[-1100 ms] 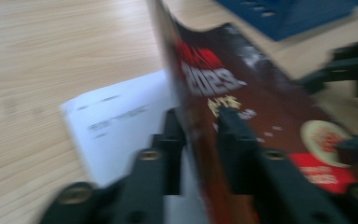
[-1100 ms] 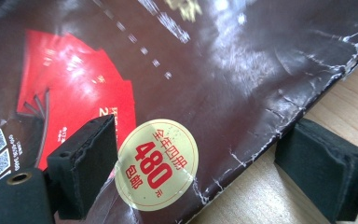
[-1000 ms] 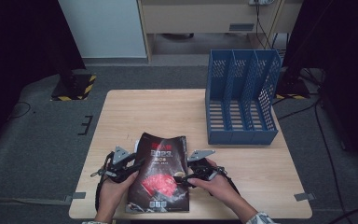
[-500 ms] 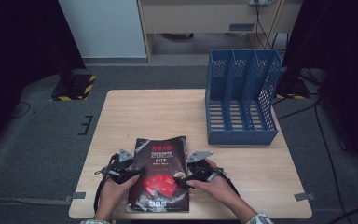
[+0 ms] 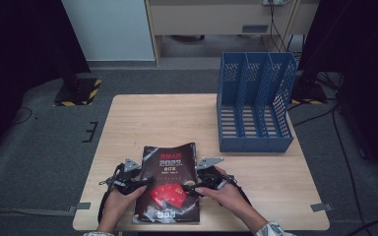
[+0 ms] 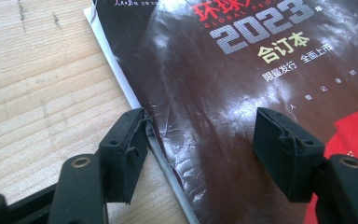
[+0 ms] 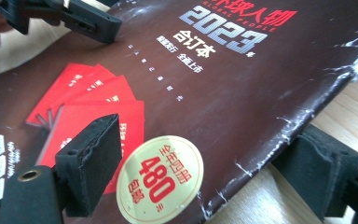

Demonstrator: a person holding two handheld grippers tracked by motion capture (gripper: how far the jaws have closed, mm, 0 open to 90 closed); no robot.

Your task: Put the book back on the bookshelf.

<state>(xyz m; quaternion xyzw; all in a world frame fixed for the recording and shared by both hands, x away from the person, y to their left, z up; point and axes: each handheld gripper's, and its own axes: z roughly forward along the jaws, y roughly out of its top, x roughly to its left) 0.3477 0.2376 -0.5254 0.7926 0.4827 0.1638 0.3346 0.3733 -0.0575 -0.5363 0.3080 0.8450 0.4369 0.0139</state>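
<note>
On the wooden table (image 5: 177, 118), one dark book (image 5: 170, 182) lies flat near its front edge beside one blue three-slot file rack (image 5: 254, 105), having lowered from its earlier tilt, its side edges between the parted jaws of the left gripper (image 6: 200, 140) and right gripper (image 7: 214, 163).

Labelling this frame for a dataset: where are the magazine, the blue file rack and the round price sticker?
magazine (image 5: 170, 162), high view, upper cover.
blue file rack (image 5: 254, 144), high view, front wall.
round price sticker (image 7: 160, 180), right gripper view, its centre.
</note>
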